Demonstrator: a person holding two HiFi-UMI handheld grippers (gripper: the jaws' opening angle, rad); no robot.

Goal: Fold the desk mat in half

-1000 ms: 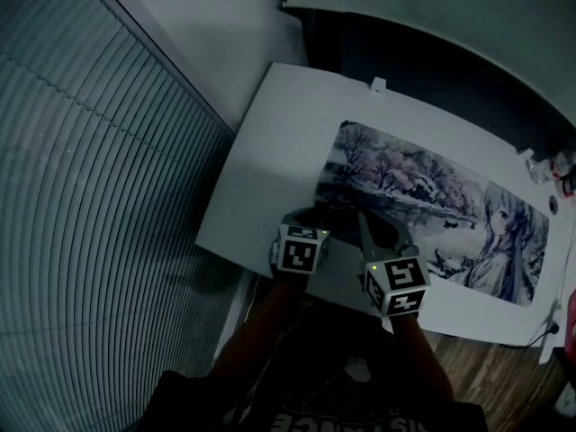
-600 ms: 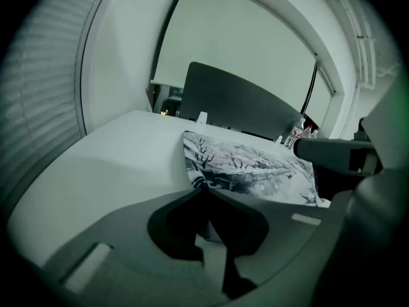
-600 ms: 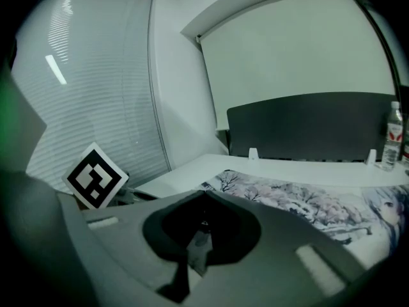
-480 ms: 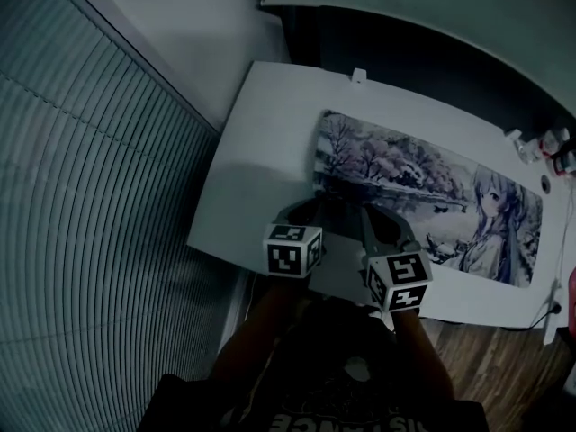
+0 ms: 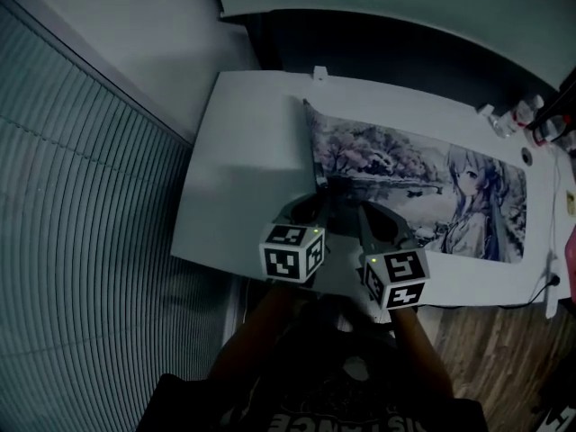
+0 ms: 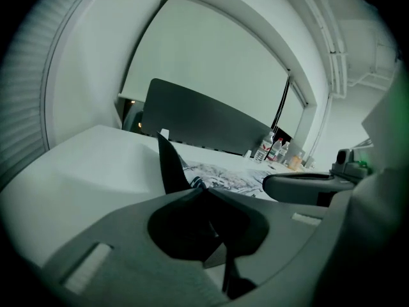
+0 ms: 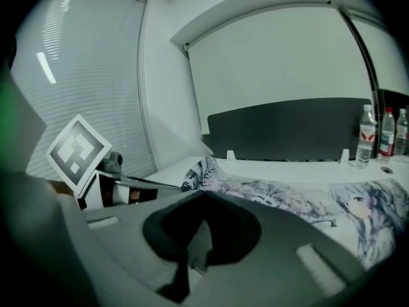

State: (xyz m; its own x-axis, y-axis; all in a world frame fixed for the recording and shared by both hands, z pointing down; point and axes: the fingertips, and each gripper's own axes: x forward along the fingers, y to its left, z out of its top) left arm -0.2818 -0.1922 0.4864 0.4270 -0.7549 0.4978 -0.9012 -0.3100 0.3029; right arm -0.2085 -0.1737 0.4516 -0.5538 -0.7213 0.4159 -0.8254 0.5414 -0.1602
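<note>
The desk mat [image 5: 423,183], printed with a snowy scene and a drawn girl, lies lengthwise on the white desk [image 5: 243,169]. Its left short edge stands curled up off the desk. My left gripper [image 5: 317,207] is shut on the mat's near-left corner; in the left gripper view [image 6: 203,189] the mat's dark underside [image 6: 169,165] rises as a flap just past the closed jaws. Close beside it, my right gripper [image 5: 362,210] is at the mat's near edge. Its jaws [image 7: 204,192] are together with the mat [image 7: 287,200] running straight out from the tips.
A dark partition [image 5: 405,52] stands along the desk's far side. Several water bottles [image 5: 526,115] cluster at the far right corner. Window blinds [image 5: 81,196] fill the left. A cable hangs off the desk's right end over wooden floor [image 5: 504,358].
The mat's left edge, flat a second ago, has lifted and curled up. Both grippers have stayed together at the near-left corner while the head view has shifted.
</note>
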